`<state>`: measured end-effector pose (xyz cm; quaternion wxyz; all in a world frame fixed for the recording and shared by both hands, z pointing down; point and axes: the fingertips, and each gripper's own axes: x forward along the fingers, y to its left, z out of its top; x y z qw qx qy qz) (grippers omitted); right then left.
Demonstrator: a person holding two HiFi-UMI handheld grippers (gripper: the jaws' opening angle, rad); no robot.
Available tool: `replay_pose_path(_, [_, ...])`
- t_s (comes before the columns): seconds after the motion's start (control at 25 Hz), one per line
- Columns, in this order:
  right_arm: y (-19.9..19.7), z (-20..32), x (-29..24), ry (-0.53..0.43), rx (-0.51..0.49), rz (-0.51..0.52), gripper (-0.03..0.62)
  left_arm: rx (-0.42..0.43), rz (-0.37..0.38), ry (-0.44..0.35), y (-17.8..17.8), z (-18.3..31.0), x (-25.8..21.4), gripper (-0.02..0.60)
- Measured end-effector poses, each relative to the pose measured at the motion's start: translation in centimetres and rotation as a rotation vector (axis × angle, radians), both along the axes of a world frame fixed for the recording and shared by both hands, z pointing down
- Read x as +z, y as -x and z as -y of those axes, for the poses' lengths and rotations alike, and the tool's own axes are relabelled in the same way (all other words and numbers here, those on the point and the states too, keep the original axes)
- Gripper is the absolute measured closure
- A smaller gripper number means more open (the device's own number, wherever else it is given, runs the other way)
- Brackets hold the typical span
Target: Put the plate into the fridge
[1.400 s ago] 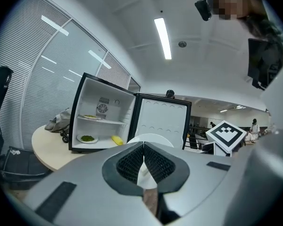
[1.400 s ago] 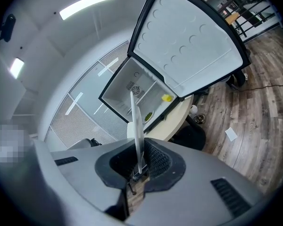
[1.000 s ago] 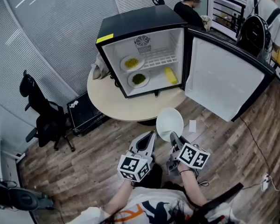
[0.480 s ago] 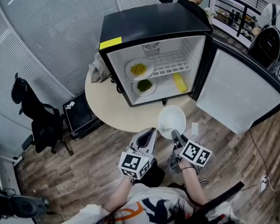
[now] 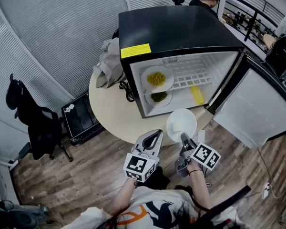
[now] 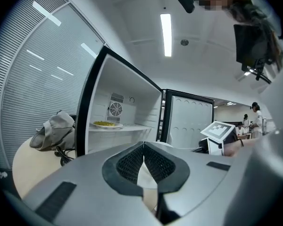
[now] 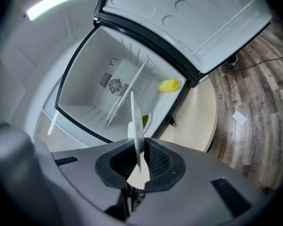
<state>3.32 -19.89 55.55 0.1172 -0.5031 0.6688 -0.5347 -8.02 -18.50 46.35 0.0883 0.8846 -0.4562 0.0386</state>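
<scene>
Fridge (image 5: 181, 37) nearer than second ago, door open; we close in. Table (image 5: 112, 113) edge below plate (image 5: 181, 124), just short of fridge, rim clamped in right gripper (image 5: 184, 137). Left gripper (image 5: 158, 133) closed, empty. Insertion next.

left tongs (image 6: 144, 146), tips together, before the open fridge (image 6: 128, 92), a plate of yellow food (image 6: 107, 124) on its shelf (image 6: 134, 127)

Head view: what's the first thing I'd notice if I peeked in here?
A black fridge stands wide open on a round table, with two plates of food inside on the left. Just in front of it, the right gripper pinches a white plate by its rim.
</scene>
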Motion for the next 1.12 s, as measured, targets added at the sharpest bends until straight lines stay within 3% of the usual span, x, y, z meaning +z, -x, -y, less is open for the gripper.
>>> replay_pose_path(0.36, [1.4, 1.5, -0.4, 0.021, 0.027, 0.024, 0.563, 0.041, -0.003, 0.007, 1.1, 2.2, 0.6, 0.571])
replay_pose_path(1.12, [-0.6, 8.0, 0.9, 0.077, 0.023, 0.131, 0.563, 0.046, 0.046, 0.026, -2.2, 8.0, 1.2, 0.569])
